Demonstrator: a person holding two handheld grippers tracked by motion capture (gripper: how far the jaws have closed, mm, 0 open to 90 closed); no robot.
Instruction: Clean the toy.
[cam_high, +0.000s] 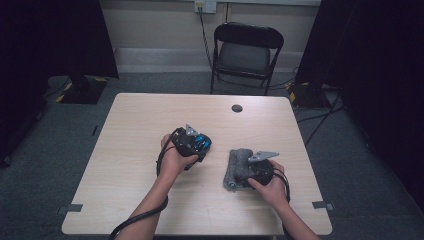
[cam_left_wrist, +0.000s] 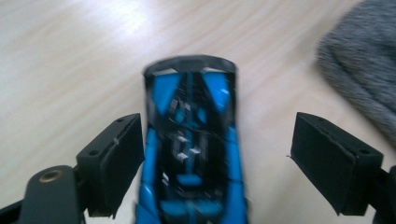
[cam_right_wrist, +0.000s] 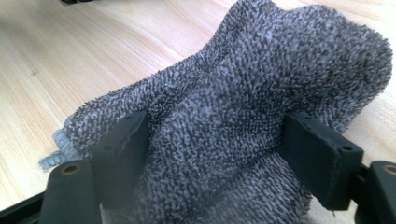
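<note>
A blue and black toy car (cam_left_wrist: 191, 154) lies on the wooden table (cam_high: 150, 115), nose pointing away, between the jaws of my left gripper (cam_left_wrist: 217, 126). The left pad sits against the car's side while the right pad stands well clear of it, so the gripper is open. In the high view the left gripper (cam_high: 199, 147) is near the table's middle with the car (cam_high: 204, 142) at its tip. My right gripper (cam_right_wrist: 215, 130) is shut on a grey terry cloth (cam_right_wrist: 280, 60), both pads pressing into a bunched fold. The cloth (cam_high: 236, 167) lies right of centre, with the right gripper (cam_high: 246, 172) on it.
The grey cloth's edge (cam_left_wrist: 364, 70) lies a short way from the car. A round cable hole (cam_high: 237, 108) sits near the table's far edge. A black folding chair (cam_high: 245, 50) stands beyond the table. Cables trail from both grippers toward the near edge.
</note>
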